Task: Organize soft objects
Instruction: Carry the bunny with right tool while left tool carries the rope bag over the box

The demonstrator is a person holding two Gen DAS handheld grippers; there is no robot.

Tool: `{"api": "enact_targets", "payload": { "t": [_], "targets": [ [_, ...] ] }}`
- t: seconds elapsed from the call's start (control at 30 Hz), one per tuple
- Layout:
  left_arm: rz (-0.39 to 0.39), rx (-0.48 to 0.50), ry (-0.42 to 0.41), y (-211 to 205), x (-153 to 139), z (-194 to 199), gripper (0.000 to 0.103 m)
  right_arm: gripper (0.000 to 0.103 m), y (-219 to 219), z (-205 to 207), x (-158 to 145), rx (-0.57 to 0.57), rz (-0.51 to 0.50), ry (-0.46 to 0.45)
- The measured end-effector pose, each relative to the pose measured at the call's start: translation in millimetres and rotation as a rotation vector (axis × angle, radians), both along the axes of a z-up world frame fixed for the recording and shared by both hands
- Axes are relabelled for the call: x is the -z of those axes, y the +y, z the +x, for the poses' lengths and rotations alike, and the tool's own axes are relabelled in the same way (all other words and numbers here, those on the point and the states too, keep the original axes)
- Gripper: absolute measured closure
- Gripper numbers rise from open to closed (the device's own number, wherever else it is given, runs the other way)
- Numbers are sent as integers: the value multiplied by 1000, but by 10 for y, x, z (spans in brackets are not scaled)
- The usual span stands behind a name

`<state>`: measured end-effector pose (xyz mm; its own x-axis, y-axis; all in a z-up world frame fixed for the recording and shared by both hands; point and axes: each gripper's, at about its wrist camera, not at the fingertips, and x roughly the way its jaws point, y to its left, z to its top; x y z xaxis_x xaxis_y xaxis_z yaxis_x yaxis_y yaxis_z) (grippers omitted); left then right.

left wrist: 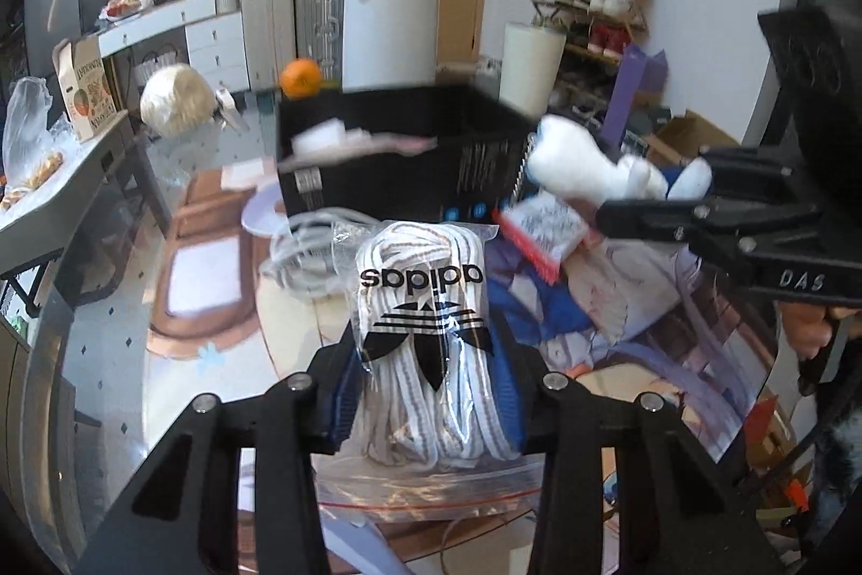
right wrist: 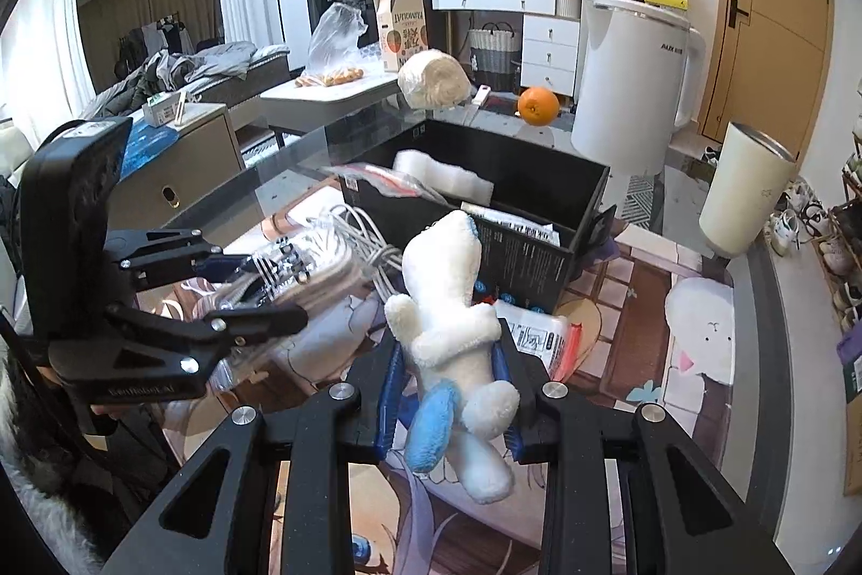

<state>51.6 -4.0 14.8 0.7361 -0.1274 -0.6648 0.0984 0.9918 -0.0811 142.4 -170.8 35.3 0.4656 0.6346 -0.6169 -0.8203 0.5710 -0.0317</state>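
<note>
A clear plastic bag of white striped shoelaces [left wrist: 425,305] with a black adidas logo sits between the blue pads of my left gripper [left wrist: 431,392], which is shut on it above the table mat. That bag [right wrist: 301,268] and the left gripper [right wrist: 258,284] show blurred in the right wrist view. My right gripper [right wrist: 447,392] is shut on a white plush toy [right wrist: 452,305] with blue patches, held upright just in front of the black box [right wrist: 587,176]. From the left wrist view the plush [left wrist: 587,165] hangs in the right gripper [left wrist: 657,187] beside the box [left wrist: 388,101].
The black box holds a white foam piece [right wrist: 442,176] and plastic packets. Behind it stand an orange [right wrist: 537,105], a white kettle [right wrist: 630,90] and a cream tumbler [right wrist: 746,192]. White cables [left wrist: 301,246] lie left of the box, a red-edged packet [left wrist: 544,230] to its right.
</note>
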Motion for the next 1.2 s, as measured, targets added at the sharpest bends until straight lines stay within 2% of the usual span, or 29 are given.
{"api": "enact_targets", "payload": {
  "t": [0.33,0.53,0.93,1.2],
  "targets": [
    [-32,-16,-134,160,-369,-57,62,73,-64,-21,-172,28,73,-33],
    [-43,-25,-178,247,-514,24,62,73,-73,26,-265,62,105,-35],
    [-27,-24,-220,306,-596,274,61,73,54,164,-373,87,114,-43],
    [-20,-38,-207,377,-566,442,61,73,141,267,-379,93,114,-35]
  ]
}}
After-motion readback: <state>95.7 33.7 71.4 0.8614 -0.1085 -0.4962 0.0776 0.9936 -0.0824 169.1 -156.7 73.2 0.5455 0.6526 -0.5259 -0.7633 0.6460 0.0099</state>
